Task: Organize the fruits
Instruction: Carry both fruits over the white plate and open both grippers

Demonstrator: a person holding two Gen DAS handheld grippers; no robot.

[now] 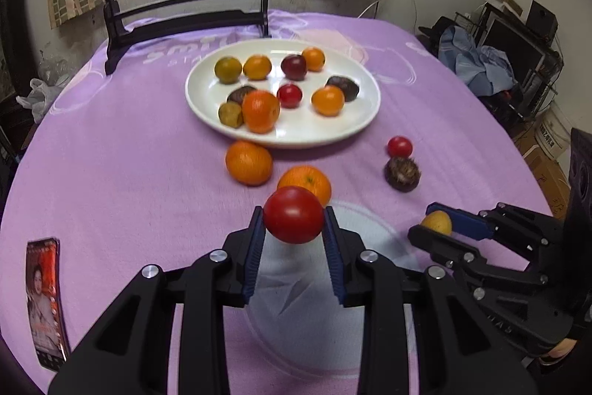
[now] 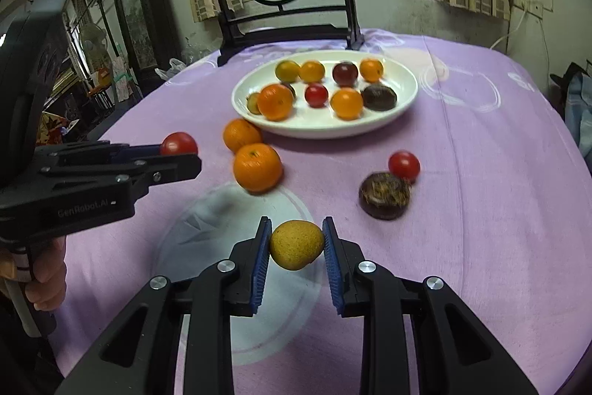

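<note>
Plate (image 1: 207, 106) well stocked, ten fruits aboard. Left gripper (image 1: 294, 223) clamped on red tomato (image 1: 293, 214), right gripper (image 2: 296, 243) clamped on yellow fruit (image 2: 296, 244); both raised over bench (image 1: 129, 173). Outstanding: two oranges, small tomato (image 2: 404, 164), dark fruit (image 2: 384, 195). Phone-like card (image 1: 44, 298) in left view only; hand (image 2: 44, 280) in right view only.

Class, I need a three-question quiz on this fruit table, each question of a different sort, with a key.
1. True or false: the left tool is shut on a red tomato.
2. Which fruit does the right tool hold? A) orange B) small yellow fruit C) dark brown fruit
3. How many oranges lie on the purple cloth just in front of the white plate?

Key: 1 true. 2 B. 3 two: one orange beside the rim, another nearer the left tool.
</note>
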